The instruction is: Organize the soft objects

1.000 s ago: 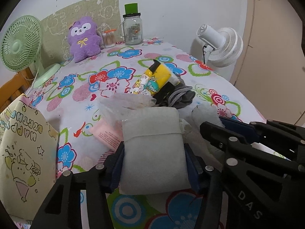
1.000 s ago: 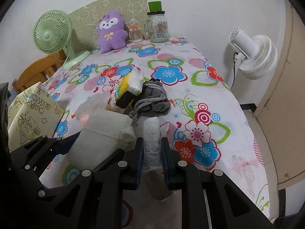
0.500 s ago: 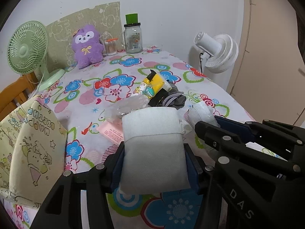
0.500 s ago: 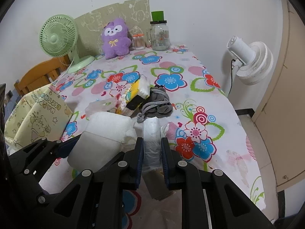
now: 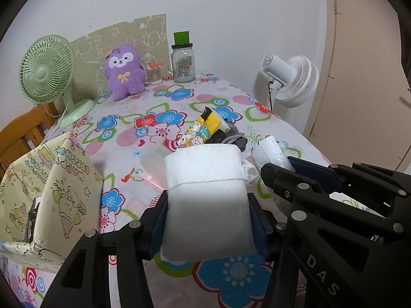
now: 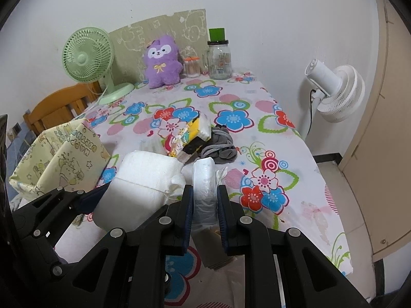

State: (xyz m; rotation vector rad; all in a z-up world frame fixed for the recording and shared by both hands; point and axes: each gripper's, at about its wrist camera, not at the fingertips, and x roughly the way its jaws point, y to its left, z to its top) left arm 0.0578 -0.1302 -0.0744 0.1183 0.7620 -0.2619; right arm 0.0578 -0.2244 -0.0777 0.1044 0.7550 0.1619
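My left gripper [image 5: 208, 220] is shut on a white folded pad [image 5: 206, 200] and holds it above the flowered tablecloth. The pad also shows in the right wrist view [image 6: 138, 187]. My right gripper [image 6: 204, 205] is shut on a narrow white plastic-wrapped roll [image 6: 203, 187], held upright; it shows beside the pad in the left wrist view [image 5: 269, 154]. On the table beyond lie a yellow cartoon tissue pack [image 5: 203, 131] and a grey drawstring pouch [image 6: 221, 146]. A yellow-green fabric bin [image 5: 48, 184] stands at the left.
A purple plush toy [image 5: 124, 71], a cotton-swab jar [image 5: 154, 73] and a glass jar with green lid [image 5: 183, 61] stand at the back. A green fan [image 5: 48, 74] is back left, a white fan [image 5: 290, 79] off the right edge. A wooden chair [image 6: 59, 107] is left.
Both grippers have risen and drawn back from the table with their loads, so more of the table and the bin shows. The objects on the table have not moved.
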